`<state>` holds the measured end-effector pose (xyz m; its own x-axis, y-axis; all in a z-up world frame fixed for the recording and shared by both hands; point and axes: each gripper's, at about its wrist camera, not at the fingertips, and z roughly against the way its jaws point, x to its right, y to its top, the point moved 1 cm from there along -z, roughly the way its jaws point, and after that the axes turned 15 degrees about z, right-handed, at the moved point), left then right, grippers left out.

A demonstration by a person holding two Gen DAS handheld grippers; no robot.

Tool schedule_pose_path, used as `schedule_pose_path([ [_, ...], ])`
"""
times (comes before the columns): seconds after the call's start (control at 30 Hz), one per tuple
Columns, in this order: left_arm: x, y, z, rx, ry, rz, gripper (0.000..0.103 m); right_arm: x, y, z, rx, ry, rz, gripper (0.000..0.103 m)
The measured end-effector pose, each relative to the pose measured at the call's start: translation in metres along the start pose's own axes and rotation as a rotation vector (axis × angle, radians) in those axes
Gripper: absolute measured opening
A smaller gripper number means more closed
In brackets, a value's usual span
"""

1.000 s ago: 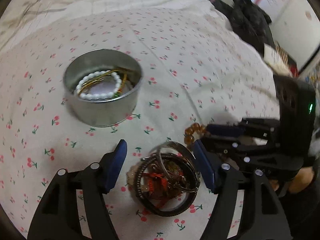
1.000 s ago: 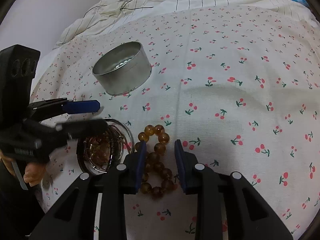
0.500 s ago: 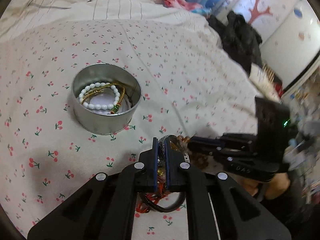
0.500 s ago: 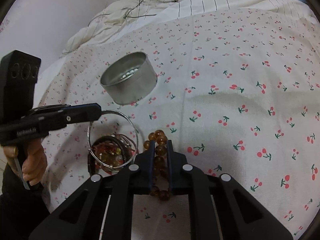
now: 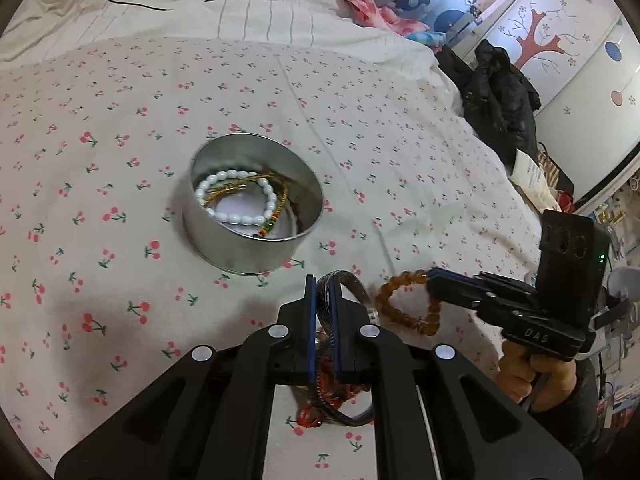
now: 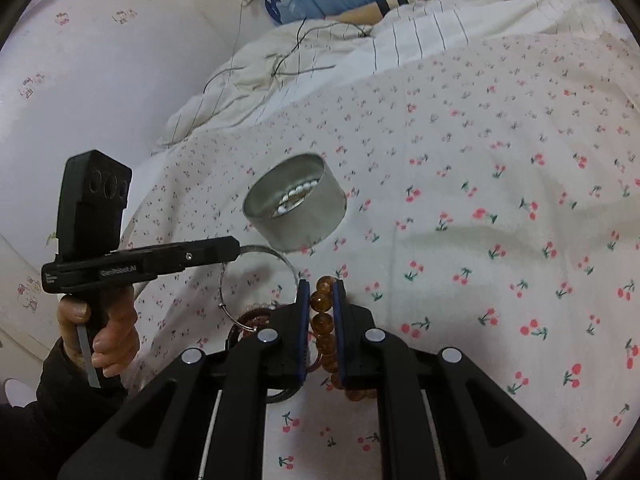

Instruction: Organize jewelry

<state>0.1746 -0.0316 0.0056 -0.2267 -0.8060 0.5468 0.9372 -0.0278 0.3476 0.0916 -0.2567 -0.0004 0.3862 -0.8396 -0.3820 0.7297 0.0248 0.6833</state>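
Observation:
My left gripper [image 5: 324, 285] is shut on a bundle of bangles [image 5: 352, 286]: a silver hoop with dark rings and red thread hanging below the fingers. In the right wrist view the same silver bangle [image 6: 258, 276] hangs from the left gripper [image 6: 237, 249], above the bedspread. My right gripper [image 6: 321, 287] is shut on an amber bead bracelet [image 6: 321, 302], whose loop [image 5: 404, 314] dangles beside the bangles. Beyond both stands a round metal tin [image 5: 248, 250], open-topped, holding a white bead bracelet [image 5: 236, 196] and a gold chain.
A cherry-print bedspread [image 5: 120, 280] covers the bed. A striped duvet [image 6: 420, 36] with a thin black cable lies at the back. Black clothing [image 5: 500, 100] is piled at the bed's right side. A white wall [image 6: 100, 80] runs along the left.
Both grippers went from open around their jewelry to shut on it. Bangles and amber beads have come up off the bedspread, and the views have tilted up toward the tin.

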Motion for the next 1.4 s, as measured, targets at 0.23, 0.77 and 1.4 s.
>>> schedule_pose_path([
  [0.23, 0.003, 0.002, 0.008, 0.009, -0.037, 0.002, 0.005, -0.006, 0.006, 0.011, 0.072, 0.046, 0.007, 0.012],
  [0.77, -0.001, 0.04, 0.036, 0.097, -0.094, 0.044, 0.005, -0.016, 0.041, 0.024, 0.219, 0.13, 0.039, 0.012],
  [1.4, -0.029, 0.081, -0.019, 0.091, 0.035, 0.1, 0.005, -0.03, 0.101, -0.008, 0.24, 0.161, 0.097, 0.012],
])
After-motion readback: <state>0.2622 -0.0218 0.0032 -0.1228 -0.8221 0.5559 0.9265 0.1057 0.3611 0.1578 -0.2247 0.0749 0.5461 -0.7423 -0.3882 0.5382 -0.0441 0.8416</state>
